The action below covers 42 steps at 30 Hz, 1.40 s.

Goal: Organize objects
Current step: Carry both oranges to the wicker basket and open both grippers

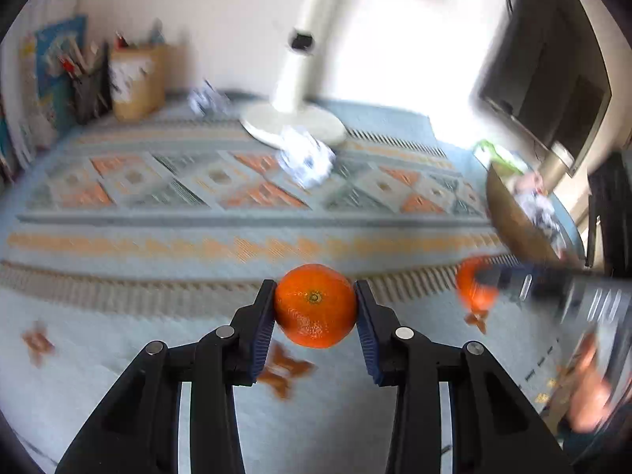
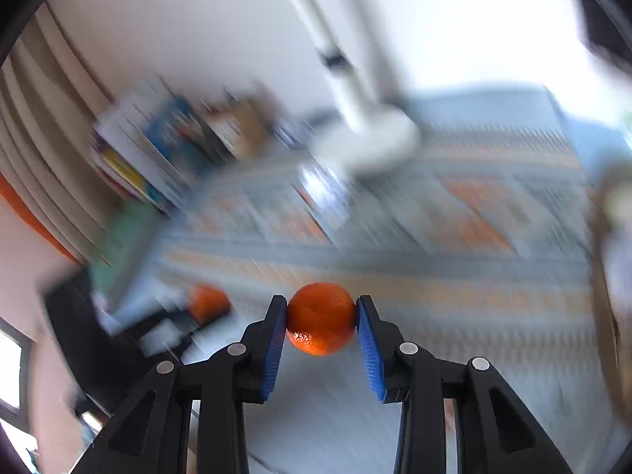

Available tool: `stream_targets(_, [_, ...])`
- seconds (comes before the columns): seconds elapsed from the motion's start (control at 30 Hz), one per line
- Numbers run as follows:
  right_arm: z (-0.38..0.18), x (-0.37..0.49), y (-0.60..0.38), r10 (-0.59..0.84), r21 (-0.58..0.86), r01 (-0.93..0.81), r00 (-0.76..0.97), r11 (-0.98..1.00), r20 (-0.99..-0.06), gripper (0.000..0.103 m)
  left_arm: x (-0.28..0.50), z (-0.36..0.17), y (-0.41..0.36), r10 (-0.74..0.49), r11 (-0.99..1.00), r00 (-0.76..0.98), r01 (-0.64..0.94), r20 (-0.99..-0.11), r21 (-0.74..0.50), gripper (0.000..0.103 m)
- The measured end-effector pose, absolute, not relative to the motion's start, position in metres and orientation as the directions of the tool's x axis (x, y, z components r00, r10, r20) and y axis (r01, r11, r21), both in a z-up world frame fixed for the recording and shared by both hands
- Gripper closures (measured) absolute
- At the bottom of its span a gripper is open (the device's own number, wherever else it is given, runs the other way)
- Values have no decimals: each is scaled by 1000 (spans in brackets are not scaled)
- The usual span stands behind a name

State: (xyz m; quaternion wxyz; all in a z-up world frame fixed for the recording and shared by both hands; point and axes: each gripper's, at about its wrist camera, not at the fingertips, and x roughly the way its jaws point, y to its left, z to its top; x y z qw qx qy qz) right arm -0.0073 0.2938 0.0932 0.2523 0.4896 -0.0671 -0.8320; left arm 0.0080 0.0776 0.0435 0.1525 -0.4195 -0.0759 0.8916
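Observation:
My left gripper (image 1: 315,296) is shut on an orange mandarin (image 1: 315,306), held above the patterned cloth (image 1: 197,237). My right gripper (image 2: 320,308) is shut on a second mandarin (image 2: 320,318), also off the cloth. In the left wrist view the right gripper's mandarin (image 1: 472,282) shows blurred at the right. In the right wrist view the left gripper's mandarin (image 2: 207,302) shows blurred at the left. A brown wooden bowl (image 1: 509,221) with crumpled wrappers in it stands at the right edge. Both views are motion-blurred.
A white lamp base (image 1: 294,124) stands at the back middle, with crumpled blue-white paper (image 1: 306,160) in front of it and another piece (image 1: 207,98) behind. A pen holder and a tan box (image 1: 136,81) stand at the back left. A dark monitor (image 1: 549,79) hangs at the right.

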Motion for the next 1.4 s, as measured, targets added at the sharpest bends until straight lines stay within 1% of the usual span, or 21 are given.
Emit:
stream_targets(0.1, [62,17,304,-434,313,342,-375,-886,-819,68,4,27,93,333,-943,-567,-194,-753,-271,67])
stream_targets(0.23, [59,39,292,-287,85,407,-468,-910,-835,68,3,19,92,324,-946,-563,-168,-761,-279,68])
stream_targets(0.27, [56,43,290,-281,65,426,-467,-902,-838,68,5,17,90,332,-943,-567,-165,-754,-291,68])
stream_targets(0.3, [52,44,294,-290,73,435,-459,-897,-840,67,7,17,89,337,-940,-568,-163,-751,-299,67])
stream_targets(0.33, [50,45,294,-300,83,434,-462,-897,-835,63,6,17,87,343,-938,-564,-161,-751,-306,67])
stream_targets(0.37, [48,46,298,-325,119,425,-456,-897,-828,58,6,16,87,345,-937,-566,-161,-749,-310,67])
stream_targets(0.47, [49,47,308,-400,218,410,-438,-886,-805,51,9,17,88,338,-940,-574,-166,-746,-299,67])
stream_targets(0.5, [49,48,310,-408,230,406,-434,-885,-803,50,9,17,90,330,-943,-577,-169,-747,-286,67])
stream_targets(0.6, [48,49,312,-383,209,391,-444,-896,-810,49,11,18,94,318,-948,-580,-183,-750,-260,67])
stream_targets(0.77, [42,47,307,-410,253,377,-431,-891,-804,49,11,16,95,314,-949,-581,-184,-751,-255,67])
stream_targets(0.8, [42,48,307,-406,245,378,-440,-893,-801,51,10,16,95,313,-950,-581,-183,-751,-254,67])
stream_targets(0.83, [43,48,305,-403,238,379,-450,-894,-797,58,10,16,96,309,-951,-581,-182,-753,-250,67])
stream_targets(0.87, [44,49,304,-393,225,374,-467,-899,-792,67,10,16,96,305,-952,-581,-182,-754,-244,67])
stream_targets(0.93, [47,50,306,-395,232,362,-485,-903,-780,68,12,19,101,299,-954,-585,-197,-754,-226,67])
stream_targets(0.97, [51,52,310,-406,247,356,-497,-901,-767,68,13,22,104,312,-950,-586,-210,-748,-232,67])
stream_targets(1.03, [65,56,319,-418,254,355,-533,-899,-736,68,13,39,118,383,-923,-580,-262,-719,-281,67])
stream_targets(1.13, [120,62,354,-396,239,321,-642,-917,-656,68,9,85,155,424,-903,-620,-349,-661,-252,67])
stream_targets(1.17, [149,65,377,-367,228,287,-703,-930,-610,68,7,103,171,449,-889,-633,-388,-631,-243,67])
stream_targets(1.27, [208,74,438,-249,205,166,-833,-964,-494,68,3,146,216,513,-852,-657,-468,-553,-234,67])
stream_targets(1.33, [233,77,471,-167,206,80,-878,-975,-449,68,-3,169,253,555,-825,-659,-515,-507,-234,67])
stream_targets(1.4, [250,74,505,-95,217,-3,-895,-976,-435,68,-11,174,286,588,-798,-636,-557,-499,-231,67])
